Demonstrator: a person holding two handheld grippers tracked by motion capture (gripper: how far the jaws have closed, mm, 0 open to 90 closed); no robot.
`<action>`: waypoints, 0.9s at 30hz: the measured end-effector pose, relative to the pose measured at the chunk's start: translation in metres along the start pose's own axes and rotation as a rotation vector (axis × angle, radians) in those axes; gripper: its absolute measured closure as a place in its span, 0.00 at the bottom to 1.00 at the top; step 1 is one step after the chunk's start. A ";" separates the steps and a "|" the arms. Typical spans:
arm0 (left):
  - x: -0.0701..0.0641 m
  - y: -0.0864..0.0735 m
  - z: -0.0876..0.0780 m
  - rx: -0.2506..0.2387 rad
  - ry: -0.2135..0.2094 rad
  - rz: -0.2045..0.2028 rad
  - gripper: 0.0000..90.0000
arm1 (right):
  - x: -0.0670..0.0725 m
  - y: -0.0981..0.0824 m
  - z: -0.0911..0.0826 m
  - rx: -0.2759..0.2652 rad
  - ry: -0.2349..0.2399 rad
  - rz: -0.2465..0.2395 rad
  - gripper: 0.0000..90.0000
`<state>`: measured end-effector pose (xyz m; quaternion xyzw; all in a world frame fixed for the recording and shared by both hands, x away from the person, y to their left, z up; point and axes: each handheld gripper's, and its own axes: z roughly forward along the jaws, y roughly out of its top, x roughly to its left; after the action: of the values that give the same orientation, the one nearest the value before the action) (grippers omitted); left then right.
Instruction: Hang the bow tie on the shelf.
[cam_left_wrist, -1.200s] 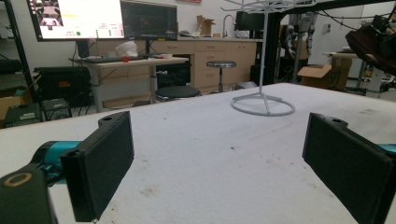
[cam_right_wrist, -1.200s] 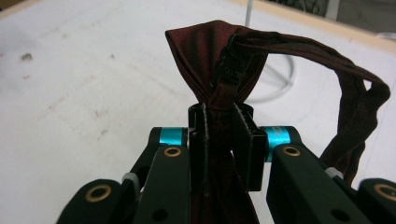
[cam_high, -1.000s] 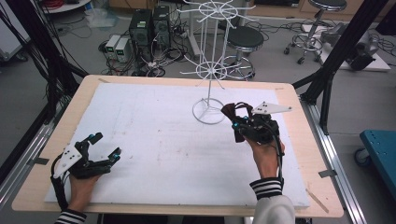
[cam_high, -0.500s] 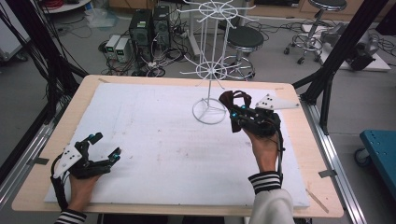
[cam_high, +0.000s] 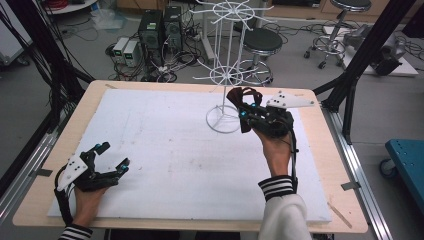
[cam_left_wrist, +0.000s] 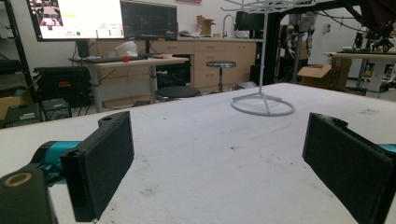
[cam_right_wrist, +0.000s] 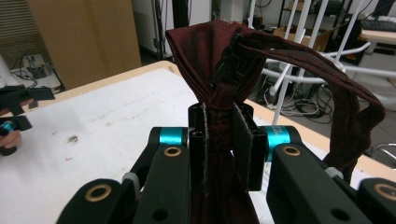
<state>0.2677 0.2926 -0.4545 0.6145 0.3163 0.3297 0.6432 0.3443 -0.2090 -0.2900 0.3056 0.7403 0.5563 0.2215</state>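
Overhead view; two low gripper-mounted views

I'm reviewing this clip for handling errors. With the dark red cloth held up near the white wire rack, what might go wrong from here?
The right gripper pinches the cloth by one bunched fold, so it may slip out as it is carried. Its strap hangs loose beside the rack and may snag on a prong. The rack looks light, on a thin ring base; a tug may tip it.
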 end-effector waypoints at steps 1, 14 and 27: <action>0.000 0.000 0.000 0.000 -0.001 0.000 0.10 | 0.000 0.002 0.002 -0.004 0.004 0.002 0.86; 0.000 0.000 0.000 0.000 0.001 0.001 0.10 | -0.008 0.000 0.017 -0.005 -0.006 0.026 0.86; 0.000 0.000 0.000 -0.001 -0.001 0.002 0.10 | -0.010 -0.003 0.033 0.023 -0.009 0.040 0.86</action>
<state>0.2675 0.2923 -0.4545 0.6145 0.3154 0.3302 0.6433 0.3732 -0.1943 -0.3028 0.3256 0.7392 0.5508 0.2102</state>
